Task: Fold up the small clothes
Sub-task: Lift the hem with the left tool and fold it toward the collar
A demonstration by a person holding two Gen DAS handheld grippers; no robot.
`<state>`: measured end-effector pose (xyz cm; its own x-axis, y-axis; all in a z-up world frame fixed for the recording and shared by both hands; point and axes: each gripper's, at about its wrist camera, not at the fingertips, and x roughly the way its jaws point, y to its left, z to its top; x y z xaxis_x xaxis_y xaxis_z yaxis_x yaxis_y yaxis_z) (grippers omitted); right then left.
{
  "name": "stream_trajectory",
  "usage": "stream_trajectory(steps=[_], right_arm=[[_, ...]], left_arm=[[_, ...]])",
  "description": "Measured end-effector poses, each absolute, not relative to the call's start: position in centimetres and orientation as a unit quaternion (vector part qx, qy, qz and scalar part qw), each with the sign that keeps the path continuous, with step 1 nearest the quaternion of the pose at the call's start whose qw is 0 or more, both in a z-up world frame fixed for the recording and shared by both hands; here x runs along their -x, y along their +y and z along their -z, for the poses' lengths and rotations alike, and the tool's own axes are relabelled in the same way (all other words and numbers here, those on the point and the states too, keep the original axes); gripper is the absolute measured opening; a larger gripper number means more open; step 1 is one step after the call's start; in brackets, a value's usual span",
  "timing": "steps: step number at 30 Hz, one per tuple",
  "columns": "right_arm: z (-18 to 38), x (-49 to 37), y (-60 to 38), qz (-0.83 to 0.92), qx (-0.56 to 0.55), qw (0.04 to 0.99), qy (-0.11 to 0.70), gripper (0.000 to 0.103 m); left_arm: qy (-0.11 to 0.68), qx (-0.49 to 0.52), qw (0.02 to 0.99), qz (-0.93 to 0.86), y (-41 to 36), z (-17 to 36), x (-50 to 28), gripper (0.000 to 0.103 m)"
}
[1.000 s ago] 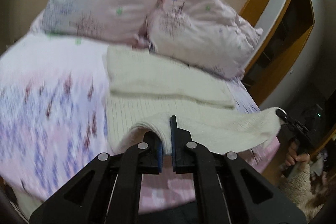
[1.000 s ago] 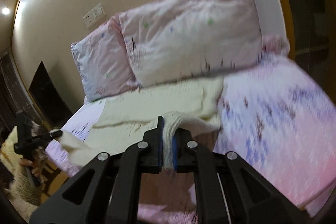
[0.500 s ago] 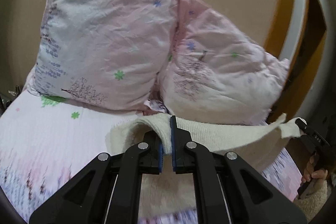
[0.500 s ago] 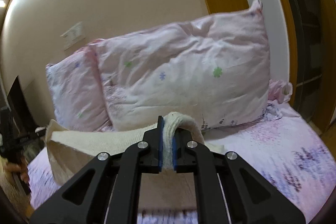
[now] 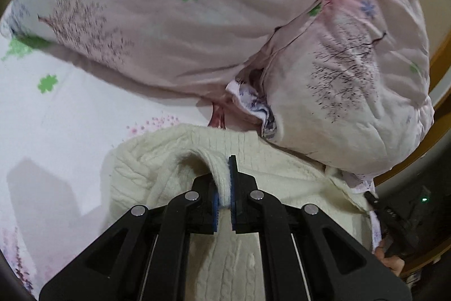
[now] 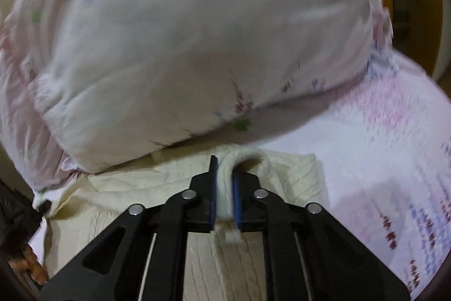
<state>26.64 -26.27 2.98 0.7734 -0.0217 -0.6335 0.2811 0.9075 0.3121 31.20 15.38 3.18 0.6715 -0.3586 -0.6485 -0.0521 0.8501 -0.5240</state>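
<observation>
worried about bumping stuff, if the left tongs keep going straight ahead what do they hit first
Probably the pillows. The left tongs, shut on the cream sweater, point over its folded edge at the gap where the two pillows meet, just beyond. Depth is unclear, so the sweater's far fold may come first.

Right tool (image 6: 224, 192) clamped on cream sweater (image 6: 284, 177) edge, just below blurred pillow (image 6: 183, 47).

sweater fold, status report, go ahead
Left gripper shut on the cream sweater; right gripper shut on it too. Pinched edge carried over to the pillows. Pillows crowd the far edge.
</observation>
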Motion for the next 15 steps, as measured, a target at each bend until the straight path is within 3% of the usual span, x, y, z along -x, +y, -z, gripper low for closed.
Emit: stream_trajectory(steps=[1,3,5,8,12,15], right_arm=[[-2.8,-26.8,-26.6,0.079,-0.21,0.917,0.331,0.028],[-3.1,-26.3,-27.0,0.086,-0.218,0.917,0.322,0.055],[-3.9,-24.9,-27.4,0.091,-0.214,0.926,0.298,0.058],[-4.6,-22.5,-28.4,0.08,-0.211,0.932,0.285,0.058],[-4.0,-19.5,-29.5,0.065,-0.196,0.931,0.3,0.038],[-2.6,-18.1,-29.8,0.051,-0.188,0.926,0.323,0.03]], left_arm=[[0.402,0.268,0.871,0.091,15.4,-3.1,-31.5,0.007],[0.411,0.284,0.861,0.094,15.7,-3.1,-31.7,0.021],[0.403,0.298,0.86,0.098,16.3,-3.6,-30.9,0.059],[0.386,0.287,0.871,0.098,16.9,-5.0,-29.1,0.061],[0.382,0.253,0.884,0.093,17.6,-5.6,-26.1,0.061],[0.39,0.224,0.889,0.08,18.1,-5.0,-23.7,0.06]])
